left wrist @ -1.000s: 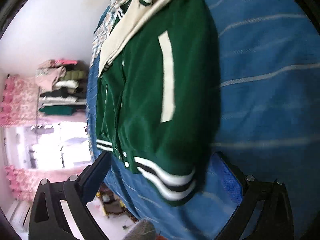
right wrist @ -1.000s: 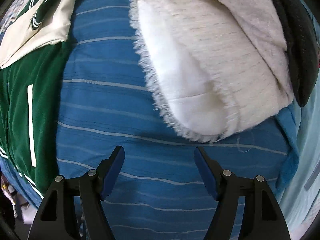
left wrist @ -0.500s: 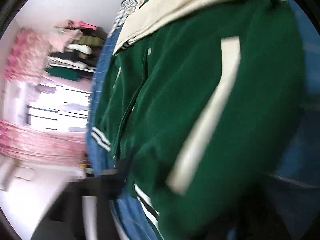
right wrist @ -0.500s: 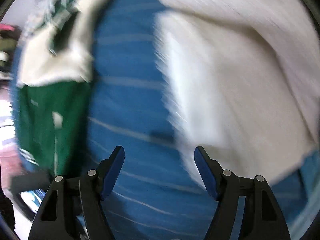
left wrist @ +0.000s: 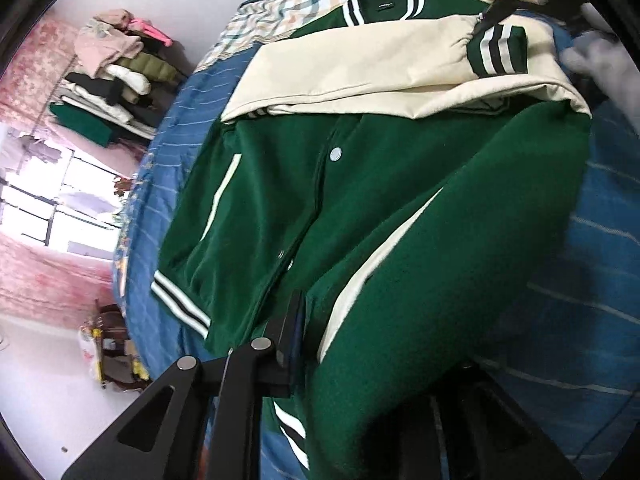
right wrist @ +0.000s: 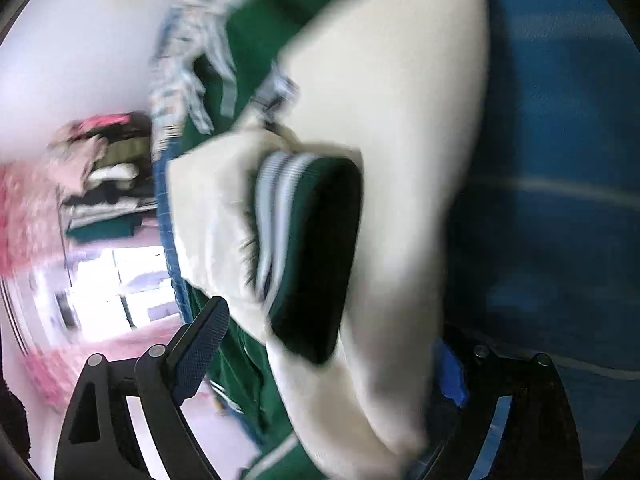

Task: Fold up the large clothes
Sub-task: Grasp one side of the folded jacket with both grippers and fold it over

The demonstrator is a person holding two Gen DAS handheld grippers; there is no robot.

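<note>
A green varsity jacket (left wrist: 360, 200) lies front-up on a blue striped bed (left wrist: 592, 260), cream sleeves (left wrist: 360, 68) already crossed over its chest. The left claw (left wrist: 316, 344), wide open over the hem a second ago, has just been closing and now pinches the jacket's bottom edge, green cloth bunched between its jaws and lifted off the bed. The right claw (right wrist: 332, 352), which hovered over bare bedding beside a white fleece a second ago, has swung across to the folded sleeve and its striped cuff (right wrist: 304, 248); its jaws stand apart around the cream fabric, not yet pressing, though blur hides the detail. With the hem secured, the bottom-to-collar fold looks ready once the right side takes hold.
</note>
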